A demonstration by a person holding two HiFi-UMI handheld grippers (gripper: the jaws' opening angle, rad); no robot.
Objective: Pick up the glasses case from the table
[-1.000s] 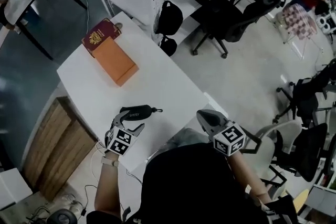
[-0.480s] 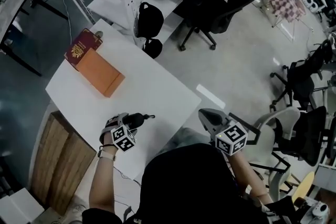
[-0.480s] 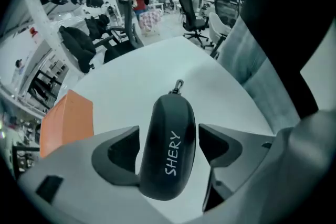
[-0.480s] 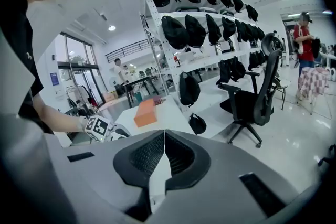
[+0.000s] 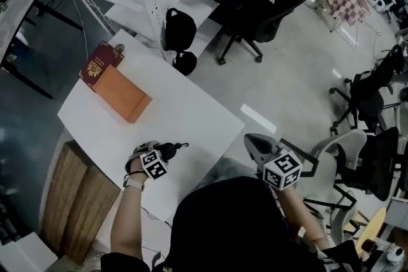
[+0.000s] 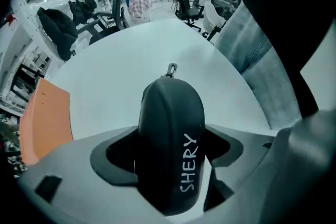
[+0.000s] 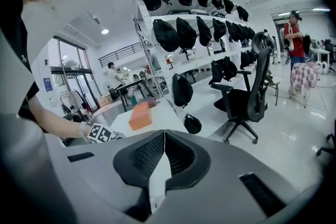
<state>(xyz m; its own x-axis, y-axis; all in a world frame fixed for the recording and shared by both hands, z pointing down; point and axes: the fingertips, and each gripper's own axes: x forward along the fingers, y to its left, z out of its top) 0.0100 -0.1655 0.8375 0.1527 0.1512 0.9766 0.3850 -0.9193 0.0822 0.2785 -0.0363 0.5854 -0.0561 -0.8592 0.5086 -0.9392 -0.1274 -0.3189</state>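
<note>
Left gripper view: tongs [image 6: 170,153] clamp glasses case [image 6: 170,113]; overhead, grip unclear.

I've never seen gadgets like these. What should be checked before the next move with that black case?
1. Left gripper jaws closed on the glasses case: ok.
2. Grip balance: jaws hold one end, the rest sticks forward: cannot tell.
3. Case apart from the orange box: ok.
4. Right gripper out of the way, shut, empty, beyond the table edge: ok.
5. Case lifted off the table: cannot tell.
</note>
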